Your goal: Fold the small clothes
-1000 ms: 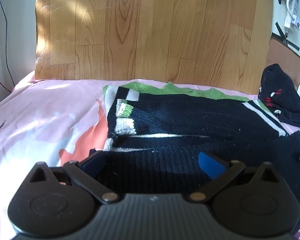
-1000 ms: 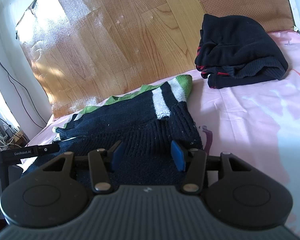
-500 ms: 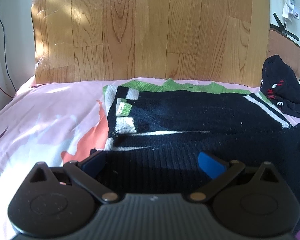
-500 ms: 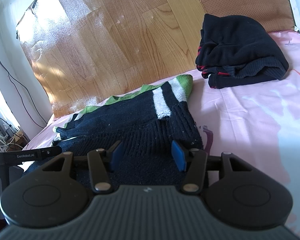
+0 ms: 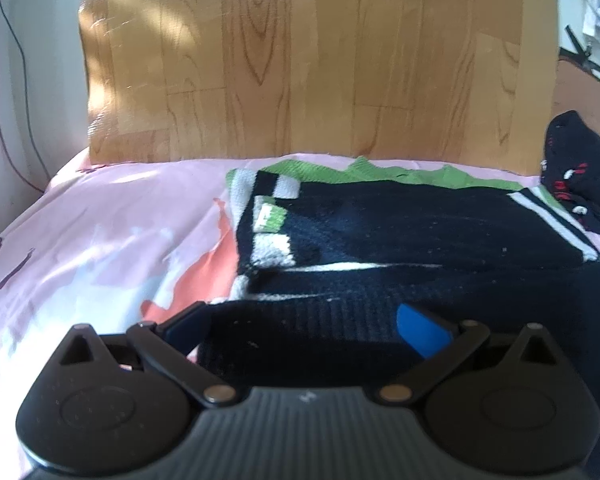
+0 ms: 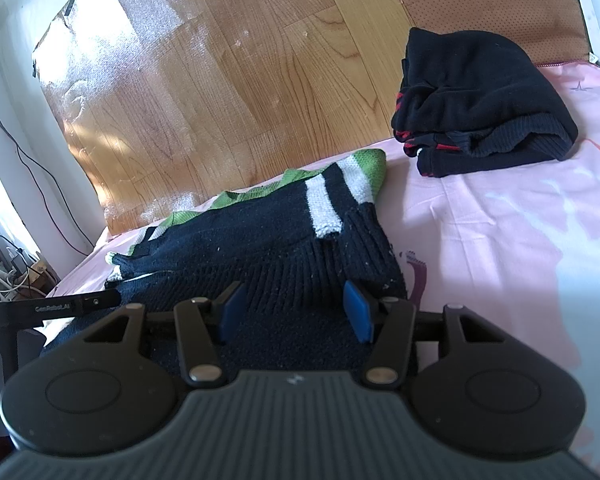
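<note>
A navy knit sweater (image 5: pixel 412 232) with white and green stripes lies partly folded on the pink bed sheet (image 5: pixel 112 240). It also shows in the right wrist view (image 6: pixel 268 248). My left gripper (image 5: pixel 304 326) is open, its blue pads astride the sweater's near ribbed hem. My right gripper (image 6: pixel 294 312) is open, its pads over the hem at the sweater's right corner. Neither holds cloth.
A folded dark garment with red trim (image 6: pixel 476 100) sits at the back right of the bed, also seen in the left wrist view (image 5: pixel 576 164). A wooden board (image 5: pixel 308 60) stands behind the bed. A brown cushion (image 6: pixel 488 0) leans behind the folded garment. Cables (image 6: pixel 12 276) lie at left.
The left wrist view has tilted up and come slightly nearer the sweater. The right gripper has hardly moved. Both grippers stay open.
</note>
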Motion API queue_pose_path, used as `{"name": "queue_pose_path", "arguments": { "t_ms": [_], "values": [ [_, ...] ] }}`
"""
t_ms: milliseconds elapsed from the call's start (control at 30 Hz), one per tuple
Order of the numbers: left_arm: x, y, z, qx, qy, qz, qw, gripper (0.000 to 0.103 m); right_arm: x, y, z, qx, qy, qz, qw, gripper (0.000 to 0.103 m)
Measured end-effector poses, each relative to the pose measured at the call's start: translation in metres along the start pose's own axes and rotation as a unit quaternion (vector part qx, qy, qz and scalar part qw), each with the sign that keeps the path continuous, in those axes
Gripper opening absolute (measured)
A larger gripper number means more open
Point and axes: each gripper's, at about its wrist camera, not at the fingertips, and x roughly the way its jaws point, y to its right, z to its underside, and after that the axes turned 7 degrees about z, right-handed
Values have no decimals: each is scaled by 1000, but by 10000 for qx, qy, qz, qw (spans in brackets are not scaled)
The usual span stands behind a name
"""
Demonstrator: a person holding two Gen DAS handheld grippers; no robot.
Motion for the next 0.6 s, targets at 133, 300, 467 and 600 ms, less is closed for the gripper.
{"name": "queue_pose_path", "arguments": {
  "t_ms": [133,300,467,600],
  "values": [
    [3,-3,-1,-76,-82,-76,9999,103,0,0,0,-1,-1,-2,10000,57],
    [4,-5,-1,-119,-127,-121,9998,103,0,0,0,-4,-2,-1,10000,57],
    [4,-5,-1,-99,-145,-137,9998,103,-1,-3,0,-65,17,63,10000,57],
    [5,-6,-1,-126,-177,-124,9997,103,-9,-13,0,-230,262,293,9990,57]
  ]
}}
